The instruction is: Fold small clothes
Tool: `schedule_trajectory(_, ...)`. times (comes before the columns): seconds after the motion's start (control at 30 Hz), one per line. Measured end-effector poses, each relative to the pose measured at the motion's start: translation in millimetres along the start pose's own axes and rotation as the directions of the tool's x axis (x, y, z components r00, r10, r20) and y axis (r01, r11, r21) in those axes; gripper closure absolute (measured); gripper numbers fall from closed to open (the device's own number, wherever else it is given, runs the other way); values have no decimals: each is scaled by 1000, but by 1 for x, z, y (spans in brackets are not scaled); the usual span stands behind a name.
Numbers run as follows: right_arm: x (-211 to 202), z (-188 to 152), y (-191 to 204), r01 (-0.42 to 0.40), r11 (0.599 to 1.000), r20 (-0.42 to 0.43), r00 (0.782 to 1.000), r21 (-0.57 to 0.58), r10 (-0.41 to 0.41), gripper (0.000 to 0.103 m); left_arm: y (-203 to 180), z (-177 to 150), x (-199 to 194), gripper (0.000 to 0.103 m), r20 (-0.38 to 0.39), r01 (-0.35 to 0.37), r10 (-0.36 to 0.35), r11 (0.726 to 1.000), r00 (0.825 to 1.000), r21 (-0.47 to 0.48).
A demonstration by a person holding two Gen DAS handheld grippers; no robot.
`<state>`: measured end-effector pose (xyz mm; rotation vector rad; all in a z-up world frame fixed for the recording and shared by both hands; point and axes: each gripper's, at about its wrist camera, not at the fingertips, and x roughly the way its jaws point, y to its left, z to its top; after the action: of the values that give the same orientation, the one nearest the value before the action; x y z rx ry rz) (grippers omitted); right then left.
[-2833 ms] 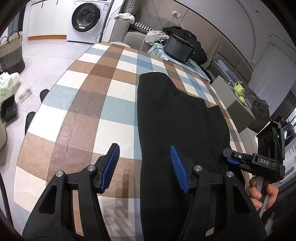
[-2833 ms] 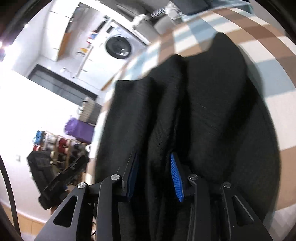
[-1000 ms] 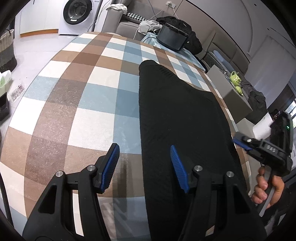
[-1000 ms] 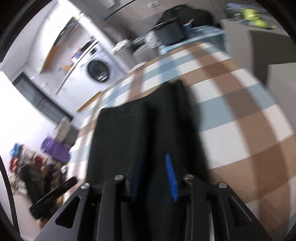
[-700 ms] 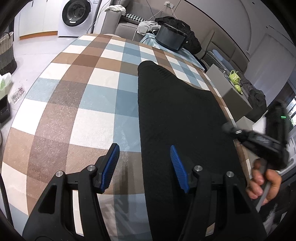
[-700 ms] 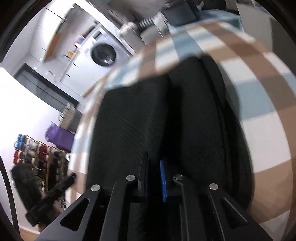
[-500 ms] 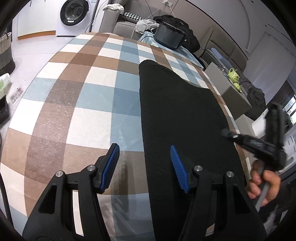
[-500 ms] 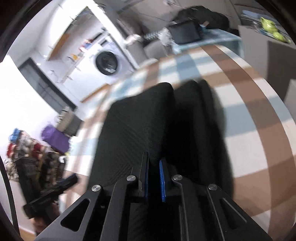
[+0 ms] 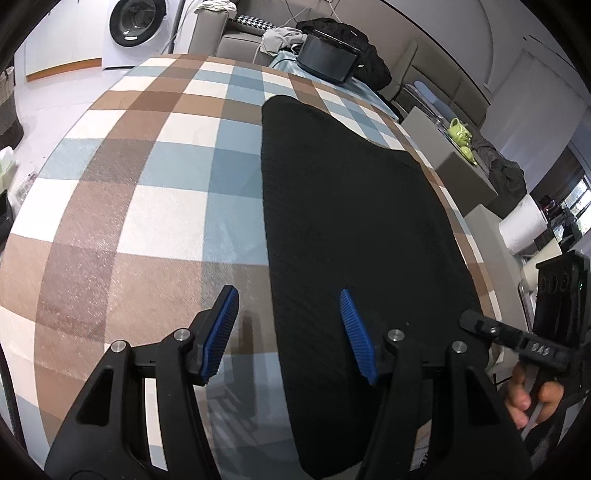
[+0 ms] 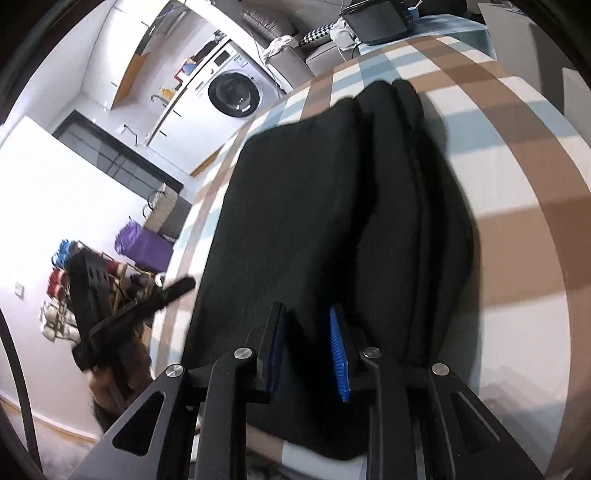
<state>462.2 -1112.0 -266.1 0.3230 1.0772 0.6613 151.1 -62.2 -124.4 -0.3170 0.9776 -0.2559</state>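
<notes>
From my left feed, a checked brown, blue and cream tablecloth (image 9: 147, 177) fills the middle. At eleven o'clock a white washing machine (image 9: 136, 26) stands on pale floor; at twelve, a grey sofa (image 9: 236, 40). A window (image 9: 580, 206) shows daylight at three o'clock.

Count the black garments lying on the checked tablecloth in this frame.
1. A single black garment lies lengthwise on the right half of the checked tablecloth, folded into layers. Another piece tucked inside the folds cannot be ruled out.
</notes>
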Motion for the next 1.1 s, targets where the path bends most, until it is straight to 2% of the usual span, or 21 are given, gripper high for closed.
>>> schedule_trajectory(0.07,-3,-4,2,0,1000,19,1000,8,0,93,-3,-3,-2,49,-1,0,0,1000,1000,10)
schedule_trajectory(0.1,-13,-3,5,-53,999,65,997,5,52,97,-4,-5,-4,49,1,-1,1,1000,1000,14)
schedule_trajectory(0.13,-20,-3,8,-64,998,97,993,-11,64,98,-5,-6,-6,49,3,-2,2,1000,1000,18)
schedule_trajectory(0.2,-25,-5,11,-4,999,107,994,-38,8,98,-5,-10,-10,49,6,2,-2,1000,1000,17)
schedule_trajectory(0.27,-16,-9,5,90,996,60,994,-28,-88,98,-4,-13,-11,48,-2,2,-2,1000,1000,12)
schedule_trajectory(0.3,-12,-12,1,116,993,34,993,-7,-116,97,-4,-15,-10,48,-7,0,0,1000,1000,11)
schedule_trajectory(0.4,-27,-18,-2,56,998,76,995,32,-58,89,-6,-20,-12,48,-17,0,0,1000,1000,17)
schedule_trajectory(0.5,-52,-23,-19,97,990,137,984,100,-110,77,-13,-26,-15,48,-19,9,-8,999,1000,42)
schedule_trajectory(0.6,-61,-29,-37,117,977,132,981,181,-142,77,-25,-29,-12,48,-39,34,-31,995,999,96)
schedule_trajectory(0.7,-58,-37,-47,73,971,103,990,226,-99,77,-36,-31,-8,48,-50,40,-33,991,998,132)
schedule_trajectory(0.77,-50,-39,-43,47,973,103,992,227,-72,78,-43,-30,-6,46,-53,40,-31,986,998,160)
schedule_trajectory(0.8,-50,-38,-36,36,977,124,990,208,-63,86,-45,-29,-5,46,-52,38,-30,985,998,168)
schedule_trajectory(0.83,-53,-37,-31,6,982,152,988,187,-35,88,-47,-28,-5,46,-53,37,-28,984,998,174)
schedule_trajectory(0.9,-60,-35,-23,-31,988,195,981,151,1,89,-47,-27,-4,45,-59,38,-28,984,998,172)
schedule_trajectory(0.93,-59,-34,-22,16,989,179,983,149,-42,89,-47,-26,-4,46,-62,40,-30,985,998,169)
schedule_trajectory(0.97,-55,-34,-26,96,981,147,982,166,-121,88,-46,-26,-4,46,-62,40,-30,985,998,166)
schedule_trajectory(1.0,-53,-35,-32,125,974,127,980,186,-150,88,-45,-26,-4,45,-61,37,-28,986,998,162)
schedule_trajectory(1.07,-51,-40,-46,67,965,104,990,254,-96,80,-41,-26,-4,45,-59,20,-11,988,998,155)
schedule_trajectory(1.1,-53,-41,-51,33,959,118,991,283,-69,69,-38,-26,-4,45,-61,14,-5,990,998,142)
